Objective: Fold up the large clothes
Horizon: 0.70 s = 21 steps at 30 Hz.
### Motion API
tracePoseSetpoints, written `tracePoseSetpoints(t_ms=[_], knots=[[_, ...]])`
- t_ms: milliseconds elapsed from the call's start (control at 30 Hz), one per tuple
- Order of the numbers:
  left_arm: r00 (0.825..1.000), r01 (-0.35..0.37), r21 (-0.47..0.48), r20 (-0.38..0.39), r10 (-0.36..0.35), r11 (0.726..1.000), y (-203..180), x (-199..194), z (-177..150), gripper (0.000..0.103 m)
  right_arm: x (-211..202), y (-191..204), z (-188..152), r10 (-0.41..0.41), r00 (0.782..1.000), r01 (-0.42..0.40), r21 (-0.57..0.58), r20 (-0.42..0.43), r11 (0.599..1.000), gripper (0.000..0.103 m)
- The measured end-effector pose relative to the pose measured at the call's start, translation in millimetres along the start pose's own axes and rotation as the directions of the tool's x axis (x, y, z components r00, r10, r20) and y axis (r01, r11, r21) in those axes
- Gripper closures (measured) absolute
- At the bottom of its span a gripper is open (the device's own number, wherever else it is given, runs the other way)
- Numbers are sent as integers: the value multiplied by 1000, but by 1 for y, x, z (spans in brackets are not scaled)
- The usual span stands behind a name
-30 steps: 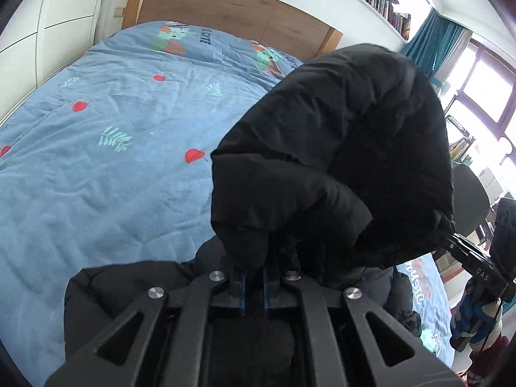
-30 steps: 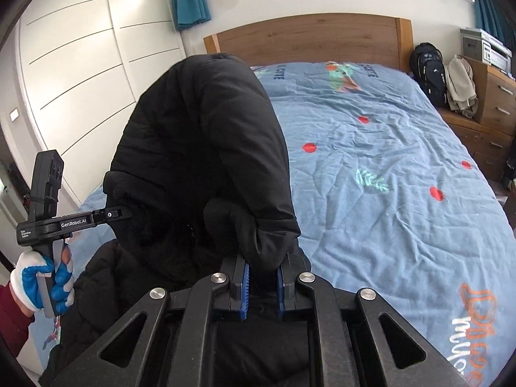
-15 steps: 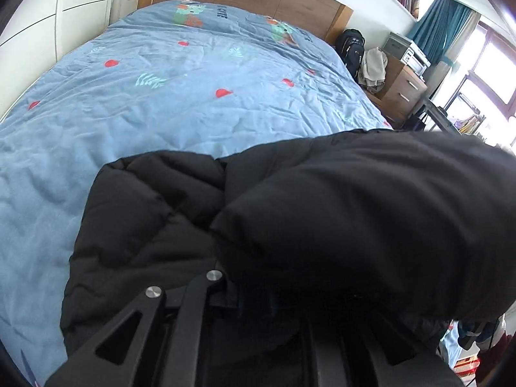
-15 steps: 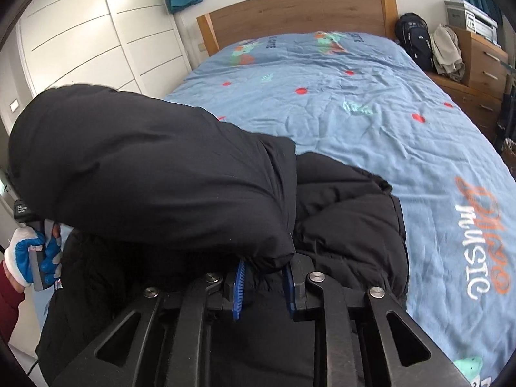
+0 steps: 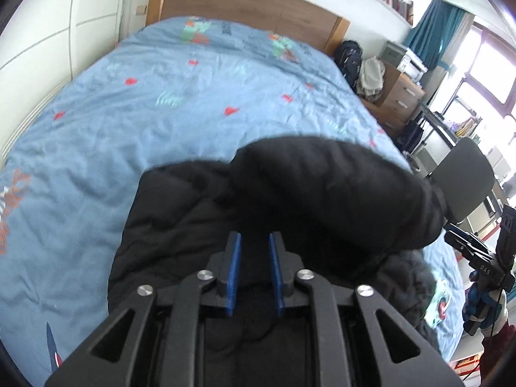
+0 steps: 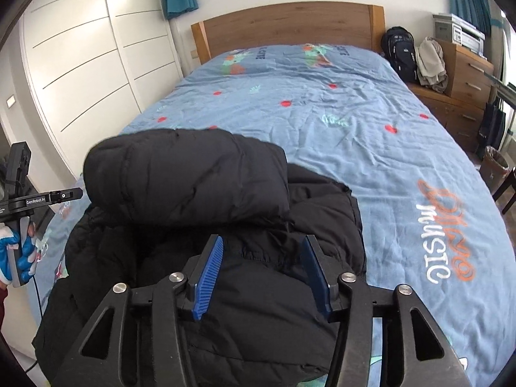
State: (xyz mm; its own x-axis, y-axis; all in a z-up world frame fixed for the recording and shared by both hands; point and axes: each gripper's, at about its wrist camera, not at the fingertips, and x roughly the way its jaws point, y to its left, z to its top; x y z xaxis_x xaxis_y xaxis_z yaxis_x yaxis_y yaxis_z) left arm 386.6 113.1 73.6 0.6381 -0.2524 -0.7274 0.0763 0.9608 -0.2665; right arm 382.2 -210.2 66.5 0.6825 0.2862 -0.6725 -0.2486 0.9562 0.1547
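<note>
A black puffer jacket [image 6: 225,290] lies on the near end of the blue duvet [image 6: 371,135]. Its upper part [image 6: 187,177] is folded over the body as a thick roll [image 5: 322,193]. My left gripper [image 5: 254,237] hovers just over the jacket; its jaws are opening, a narrow gap shows between the blue pads [image 5: 233,271], and no cloth is pinched. My right gripper [image 6: 262,242] is opening wider above the jacket's near edge, with only the fabric below showing between its fingers. Each gripper also appears at the edge of the other's view, held by a gloved hand [image 5: 480,303].
A wooden headboard [image 6: 290,22] ends the bed. White wardrobe doors [image 6: 80,64] run along the left side. A backpack [image 6: 400,51], a dresser [image 6: 464,71] draped with clothes, a dark chair [image 5: 464,183] and a bin [image 6: 495,167] stand on the right.
The raised jacket fold came down and now rests on the jacket's body. Both grippers, shut on it earlier, have let go and parted their jaws, drawing back toward the near edge.
</note>
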Motion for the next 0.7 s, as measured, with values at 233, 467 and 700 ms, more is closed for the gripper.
tracePoseSetpoints(t_ms=[233, 467, 700], knots=[[997, 49, 69, 49, -52, 996, -58, 22, 74, 61, 19, 46, 72, 51, 995, -48, -30, 82, 998, 35], [999, 10, 105, -40, -6, 994, -70, 89, 48, 59, 78, 73, 58, 131, 991, -133, -80, -39, 988, 31], [989, -77, 119, -119, 92, 990, -55, 148, -38, 57, 125, 70, -18, 62, 982, -87, -136, -179, 987, 29]])
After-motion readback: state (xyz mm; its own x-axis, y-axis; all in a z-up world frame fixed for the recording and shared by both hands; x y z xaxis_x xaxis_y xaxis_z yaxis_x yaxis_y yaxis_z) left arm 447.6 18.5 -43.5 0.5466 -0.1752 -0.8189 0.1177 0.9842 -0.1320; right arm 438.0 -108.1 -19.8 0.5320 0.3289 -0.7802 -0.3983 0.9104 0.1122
